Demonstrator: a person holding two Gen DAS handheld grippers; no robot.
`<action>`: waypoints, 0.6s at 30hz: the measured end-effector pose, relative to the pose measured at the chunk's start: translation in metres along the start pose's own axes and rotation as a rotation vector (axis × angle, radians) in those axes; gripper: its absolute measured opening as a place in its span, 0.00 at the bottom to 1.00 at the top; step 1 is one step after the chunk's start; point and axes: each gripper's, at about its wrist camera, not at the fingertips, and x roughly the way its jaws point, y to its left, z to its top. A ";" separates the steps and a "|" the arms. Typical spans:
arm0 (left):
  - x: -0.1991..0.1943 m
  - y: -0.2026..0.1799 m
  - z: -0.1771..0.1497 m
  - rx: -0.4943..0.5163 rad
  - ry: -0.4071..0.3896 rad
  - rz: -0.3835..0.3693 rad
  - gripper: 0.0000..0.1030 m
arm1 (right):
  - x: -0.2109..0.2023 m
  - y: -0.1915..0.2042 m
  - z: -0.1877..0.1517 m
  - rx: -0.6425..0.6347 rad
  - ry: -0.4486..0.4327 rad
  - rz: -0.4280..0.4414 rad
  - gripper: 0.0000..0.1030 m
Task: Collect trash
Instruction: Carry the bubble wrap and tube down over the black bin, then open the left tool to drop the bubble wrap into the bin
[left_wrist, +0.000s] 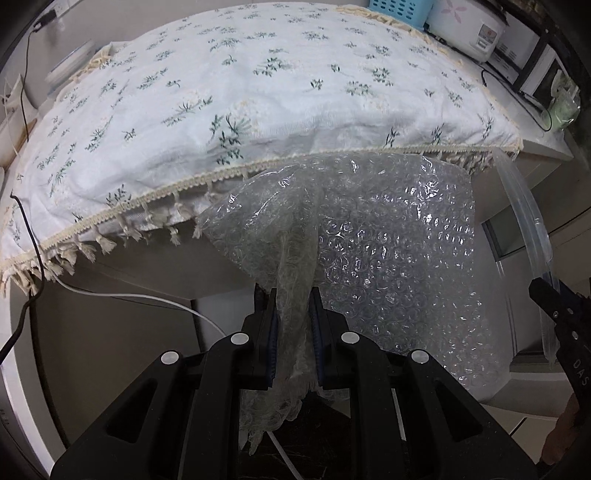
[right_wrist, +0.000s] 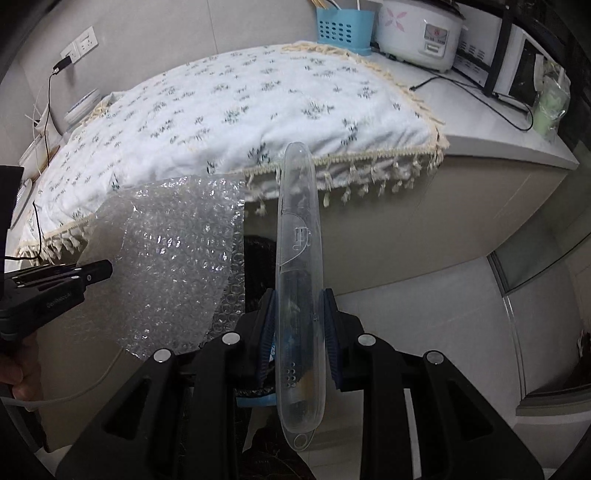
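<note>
My left gripper (left_wrist: 291, 295) is shut on a bunched fold of a clear bubble wrap sheet (left_wrist: 388, 236), which hangs in front of the counter edge. The same bubble wrap sheet (right_wrist: 173, 258) shows at the left of the right wrist view, with the left gripper (right_wrist: 107, 271) at its edge. My right gripper (right_wrist: 297, 299) is shut on a long clear plastic case (right_wrist: 297, 229) that sticks out forward between the pads. The clear plastic case (left_wrist: 524, 210) and the right gripper (left_wrist: 550, 291) also appear at the far right of the left wrist view. A dark mesh bin (right_wrist: 258, 266) sits below, mostly hidden.
A white flowered cloth with tassels (left_wrist: 221, 110) covers the counter top (right_wrist: 480, 122). At the back stand a blue basket (right_wrist: 343, 26), a rice cooker (right_wrist: 421, 33) and a microwave (right_wrist: 517, 62). Cables (left_wrist: 26, 236) hang at the left. A hand (right_wrist: 22, 373) holds the left gripper.
</note>
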 end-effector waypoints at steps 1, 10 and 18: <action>0.005 -0.001 -0.002 0.001 0.009 0.007 0.14 | 0.003 0.000 -0.002 -0.001 0.007 0.002 0.23; 0.050 -0.008 -0.015 0.031 0.068 0.079 0.14 | 0.020 0.002 -0.015 -0.020 0.064 0.019 0.23; 0.071 -0.020 -0.015 0.057 0.076 0.071 0.24 | 0.034 0.008 -0.018 -0.036 0.120 0.035 0.23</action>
